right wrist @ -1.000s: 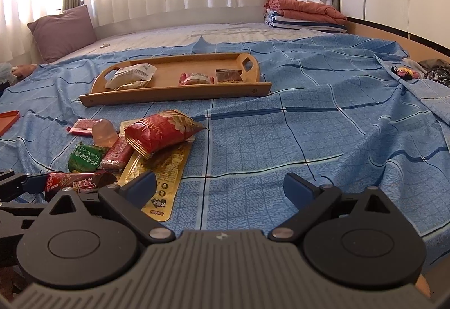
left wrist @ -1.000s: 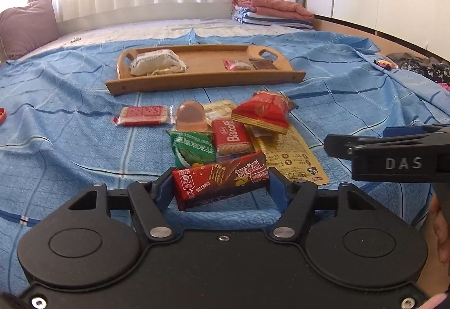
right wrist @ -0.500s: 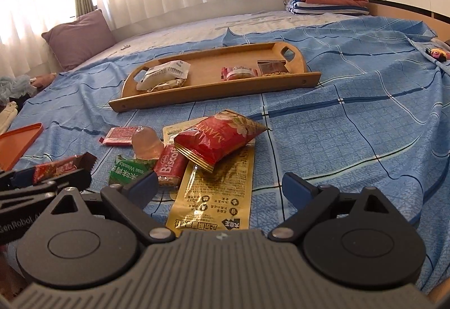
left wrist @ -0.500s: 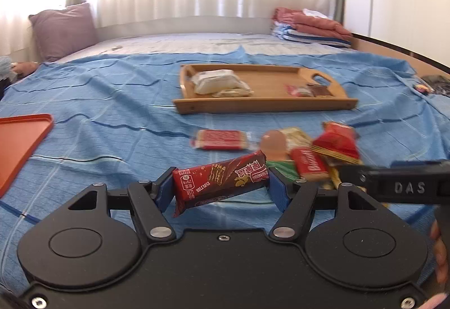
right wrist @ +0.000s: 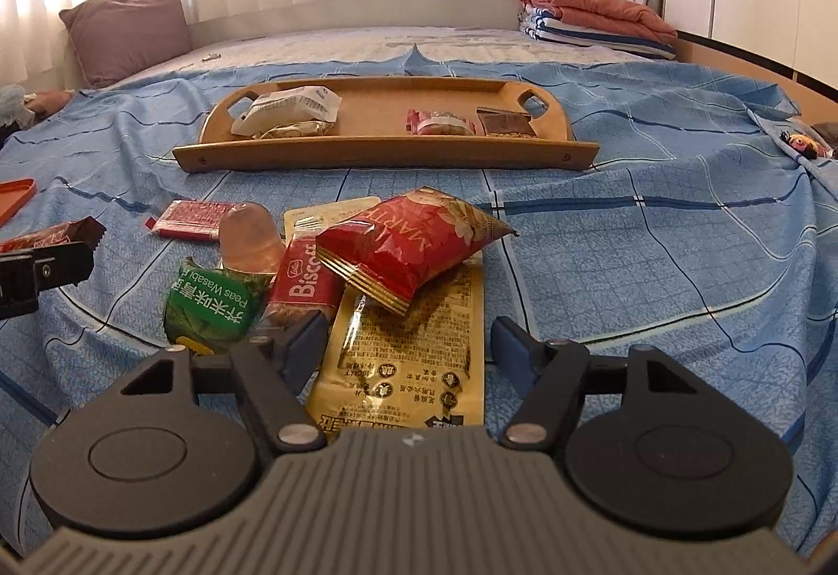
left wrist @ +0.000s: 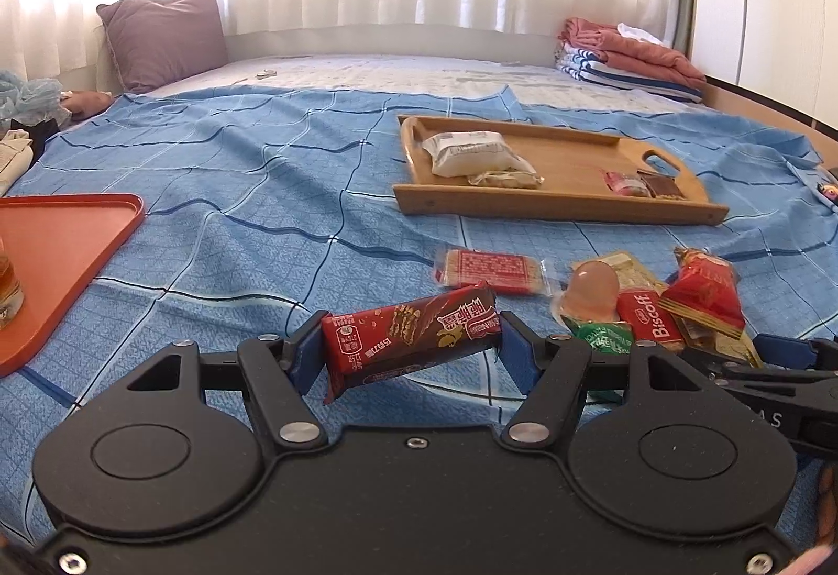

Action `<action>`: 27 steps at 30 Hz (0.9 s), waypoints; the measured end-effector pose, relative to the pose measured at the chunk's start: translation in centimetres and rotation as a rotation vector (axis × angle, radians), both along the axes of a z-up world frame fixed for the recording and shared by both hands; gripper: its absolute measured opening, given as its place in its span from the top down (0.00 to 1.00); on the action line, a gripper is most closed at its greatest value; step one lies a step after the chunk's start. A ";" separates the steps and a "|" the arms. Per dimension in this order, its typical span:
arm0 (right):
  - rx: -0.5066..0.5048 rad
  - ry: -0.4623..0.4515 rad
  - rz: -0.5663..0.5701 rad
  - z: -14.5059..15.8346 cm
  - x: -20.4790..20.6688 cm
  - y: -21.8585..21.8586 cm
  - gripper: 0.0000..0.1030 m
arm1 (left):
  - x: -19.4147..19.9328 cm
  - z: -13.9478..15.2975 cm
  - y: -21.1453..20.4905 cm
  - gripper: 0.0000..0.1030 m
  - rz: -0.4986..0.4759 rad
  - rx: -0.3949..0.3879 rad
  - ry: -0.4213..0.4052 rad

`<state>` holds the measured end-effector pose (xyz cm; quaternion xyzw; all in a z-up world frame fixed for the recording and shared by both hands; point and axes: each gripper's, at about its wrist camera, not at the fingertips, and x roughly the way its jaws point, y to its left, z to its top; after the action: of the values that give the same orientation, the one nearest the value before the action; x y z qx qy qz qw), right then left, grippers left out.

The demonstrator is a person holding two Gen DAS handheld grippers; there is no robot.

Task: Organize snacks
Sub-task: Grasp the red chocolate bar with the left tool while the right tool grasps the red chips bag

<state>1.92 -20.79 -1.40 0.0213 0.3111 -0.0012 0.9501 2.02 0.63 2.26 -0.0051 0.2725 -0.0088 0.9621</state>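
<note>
My left gripper (left wrist: 411, 350) is shut on a red chocolate wafer bar (left wrist: 414, 334), held above the blue bedsheet; the bar also shows in the right wrist view (right wrist: 52, 232). My right gripper (right wrist: 403, 350) is open and empty, low over a yellow flat packet (right wrist: 403, 360). Ahead of it lie a red snack bag (right wrist: 408, 242), a Biscoff pack (right wrist: 304, 282), a green wasabi peas pack (right wrist: 214, 308), a pink jelly cup (right wrist: 249, 237) and a red flat pack (right wrist: 191, 219). The wooden tray (right wrist: 382, 151) behind holds several snacks.
An orange tray (left wrist: 63, 255) with a glass on it lies at the left. A purple pillow (left wrist: 162, 35) sits at the back left and folded blankets (left wrist: 628, 56) at the back right. The right gripper's side (left wrist: 775, 386) shows at the left view's right edge.
My left gripper has swung left with the wafer bar, bringing the orange tray into view. My right gripper has moved forward and down over the snack pile and its jaws have narrowed slightly.
</note>
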 end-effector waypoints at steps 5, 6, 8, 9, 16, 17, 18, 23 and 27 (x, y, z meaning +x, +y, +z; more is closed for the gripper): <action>0.007 0.008 -0.010 0.3 -1.2 -0.8 0.36 | 0.3 0.0 0.3 0.37 0.014 -0.001 0.001; 0.003 0.008 -0.010 0.4 -1.5 -0.9 0.36 | 0.3 -0.1 0.4 0.37 0.016 -0.001 0.002; -0.009 0.004 -0.010 0.7 -2.2 -1.0 0.36 | 0.4 -0.1 0.5 0.37 0.018 -0.003 0.001; -0.012 0.005 -0.009 0.8 -2.4 -1.2 0.36 | 0.5 -0.1 0.5 0.37 0.020 -0.004 0.000; 0.043 -0.013 -0.041 1.3 -3.1 -2.5 0.18 | 0.6 -0.1 0.5 0.37 0.023 -0.007 -0.003; 0.054 -0.020 -0.048 1.5 -2.9 -2.6 0.12 | 0.6 -0.1 0.5 0.37 0.023 -0.007 -0.002; 0.058 -0.026 -0.055 1.7 -2.5 -2.6 0.11 | 0.6 -0.1 0.5 0.37 0.024 -0.009 -0.001; 0.066 -0.016 -0.073 1.8 0.6 -2.0 0.11 | 0.9 0.3 0.5 0.37 0.019 -0.010 -0.013; 0.160 0.036 -0.115 1.2 2.5 -2.8 0.15 | 1.6 1.1 0.5 0.37 0.012 -0.006 -0.034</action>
<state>4.43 -23.58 -0.18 0.1150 0.3254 -0.0313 0.9380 3.62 1.14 3.38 -0.0096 0.2561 -0.0040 0.9666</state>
